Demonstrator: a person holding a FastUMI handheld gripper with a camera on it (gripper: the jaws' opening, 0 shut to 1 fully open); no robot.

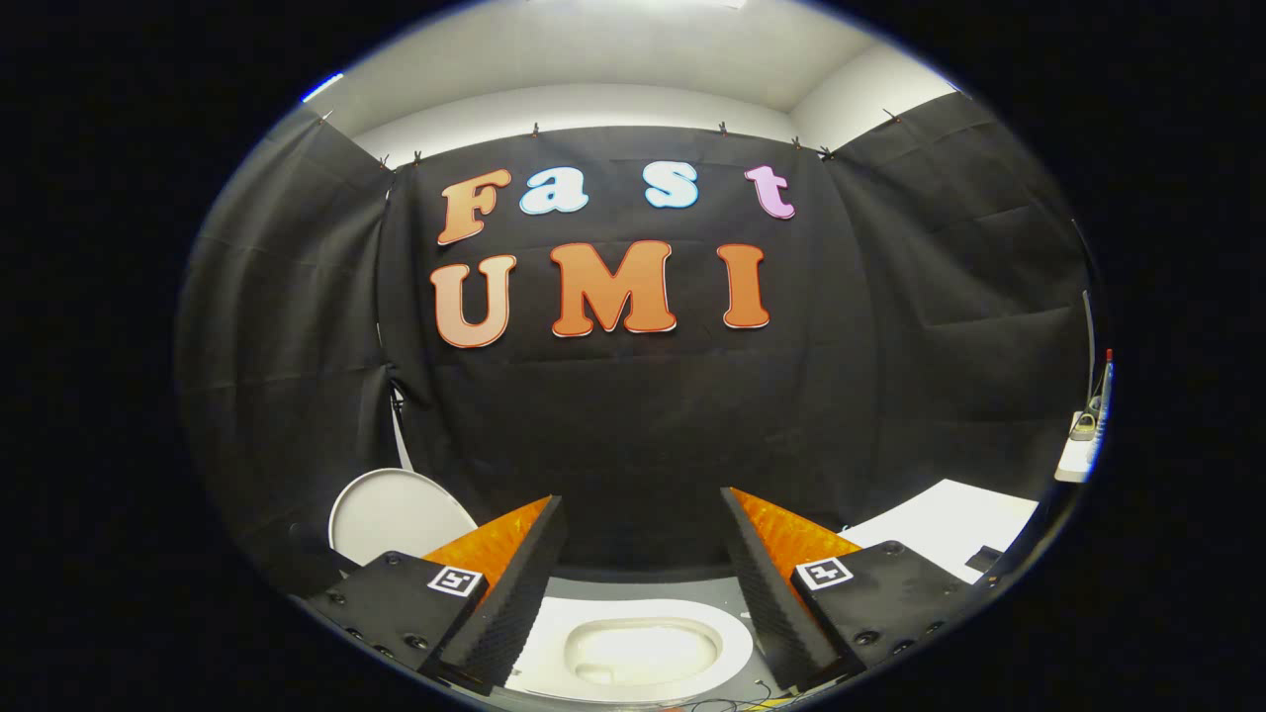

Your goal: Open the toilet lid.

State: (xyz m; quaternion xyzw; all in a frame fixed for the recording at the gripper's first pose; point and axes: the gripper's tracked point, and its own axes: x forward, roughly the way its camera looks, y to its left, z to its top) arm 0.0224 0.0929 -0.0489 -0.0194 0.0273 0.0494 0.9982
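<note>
I hold the gripper (643,574) with its two fingers spread wide apart, and nothing is between them; they press on nothing. Just below and between the fingers I see the toilet (643,653), looking down into it: the white seat ring and the pale bowl inside are uncovered, so from here the opening looks already free. To the left of the left finger, a little farther, stands a white rounded disc (396,514) that rises upright against the dark cloth. I judge it may be the toilet lid, already raised, but its lower part is hidden behind the finger and I cannot tell if it joins the toilet or is a separate thing. To the right of the right finger, beyond it, lies a flat white board (949,529), and farther right a power strip (1083,445) hangs at the side. Behind everything is the booth wall (633,425) of black cloth. My judgement is that the task is at its end, or very near it: if the disc is the lid, it is open and I am pulling away. If it is not, the next move calls for finding the lid's front edge, bringing one finger under it, and lifting in an arc toward the wall.
</note>
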